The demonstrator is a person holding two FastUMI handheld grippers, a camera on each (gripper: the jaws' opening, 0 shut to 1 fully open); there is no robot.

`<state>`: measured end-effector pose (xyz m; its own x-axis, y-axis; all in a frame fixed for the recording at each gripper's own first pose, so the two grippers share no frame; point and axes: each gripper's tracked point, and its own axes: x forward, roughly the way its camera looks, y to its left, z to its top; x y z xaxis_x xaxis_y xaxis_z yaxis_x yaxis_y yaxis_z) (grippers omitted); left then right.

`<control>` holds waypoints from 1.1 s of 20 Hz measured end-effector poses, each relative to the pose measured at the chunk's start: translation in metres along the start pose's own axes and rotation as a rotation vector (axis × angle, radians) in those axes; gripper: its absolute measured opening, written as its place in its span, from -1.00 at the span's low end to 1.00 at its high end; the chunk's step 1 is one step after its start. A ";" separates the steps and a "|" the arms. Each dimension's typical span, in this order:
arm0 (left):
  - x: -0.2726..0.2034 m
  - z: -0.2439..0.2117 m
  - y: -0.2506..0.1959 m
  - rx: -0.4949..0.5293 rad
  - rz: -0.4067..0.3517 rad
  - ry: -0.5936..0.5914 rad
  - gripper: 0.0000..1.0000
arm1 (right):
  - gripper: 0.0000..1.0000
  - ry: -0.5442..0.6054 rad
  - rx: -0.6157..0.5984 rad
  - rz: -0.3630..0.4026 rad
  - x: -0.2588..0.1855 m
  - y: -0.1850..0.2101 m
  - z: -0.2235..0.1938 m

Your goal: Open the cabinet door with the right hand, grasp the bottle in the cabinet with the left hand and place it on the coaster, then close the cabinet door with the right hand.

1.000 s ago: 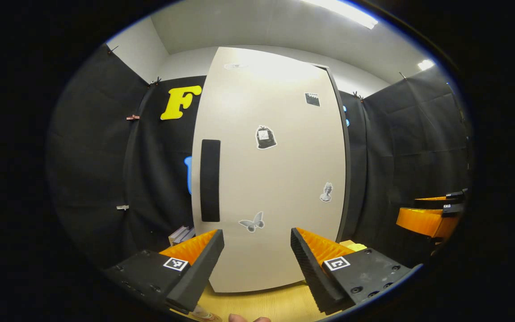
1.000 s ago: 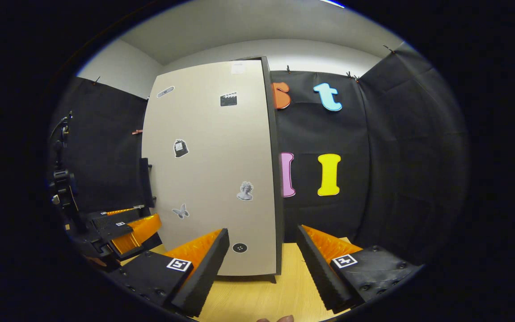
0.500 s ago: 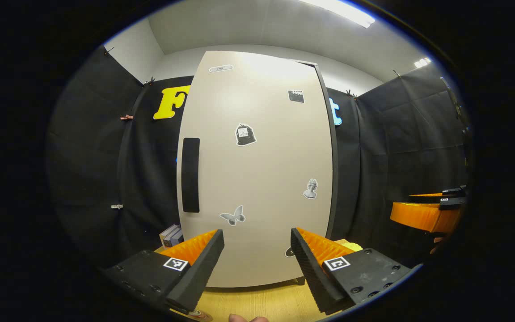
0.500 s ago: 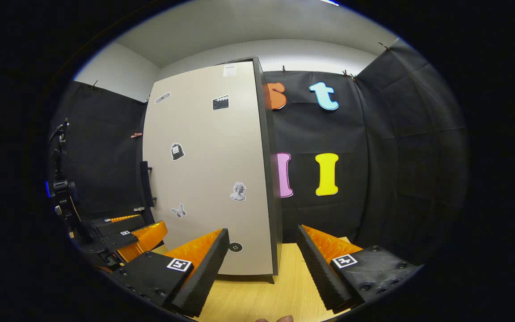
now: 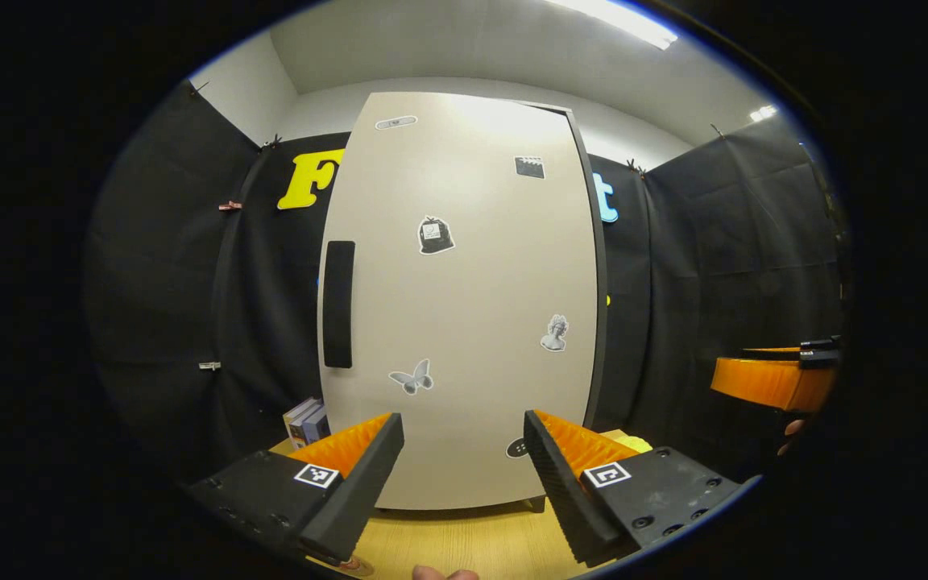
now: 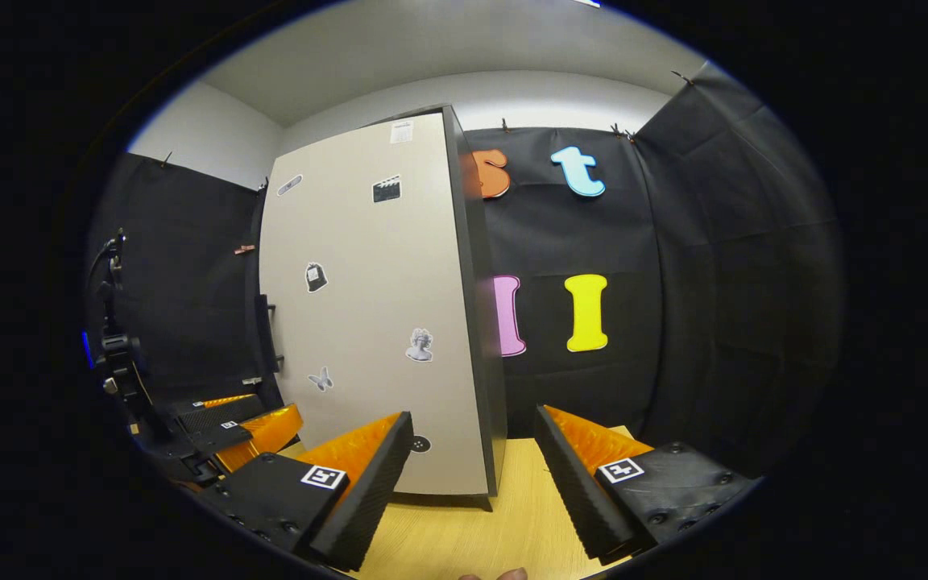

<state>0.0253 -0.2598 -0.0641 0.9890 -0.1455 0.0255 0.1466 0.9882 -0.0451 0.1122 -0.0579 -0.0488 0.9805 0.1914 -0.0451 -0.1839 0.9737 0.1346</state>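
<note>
Beige and closed, the cabinet door [image 5: 464,298] stands upright on the wooden counter [image 6: 464,532], with its dark vertical handle [image 5: 338,304] near the door's left edge in the left gripper view. The bottle is presumably behind the shut door; no coaster can be identified in either view. The step in hand is judged to be the approach for opening the door. The right tongs [image 6: 472,475] are open and empty, well short of the door; the left tongs [image 5: 464,475] are likewise open and empty, facing the door front. To do the step well, bring the right tongs across to the handle, seen edge-on in the right gripper view [image 6: 268,334], set one finger on each side of it, close firmly, then pull along the arc of the hinge, judged to sit at the opposite edge. Keep the left tongs clear of the door's swing. Compared with one second ago, the door appears smaller and more centred in the left gripper view, and a black button sticker [image 5: 516,448] near its lower edge now shows.
</note>
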 end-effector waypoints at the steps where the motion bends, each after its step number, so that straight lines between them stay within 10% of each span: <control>1: 0.000 -0.001 0.000 0.002 0.001 0.001 0.89 | 0.95 0.003 0.004 0.002 0.000 0.000 -0.002; 22: 0.001 -0.010 -0.006 0.010 0.000 0.011 0.89 | 0.96 0.011 0.010 0.012 -0.005 -0.002 -0.003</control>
<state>0.0254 -0.2666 -0.0742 0.9892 -0.1458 0.0146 0.1463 0.9886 -0.0355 0.1075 -0.0608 -0.0521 0.9773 0.2046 -0.0544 -0.1949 0.9700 0.1454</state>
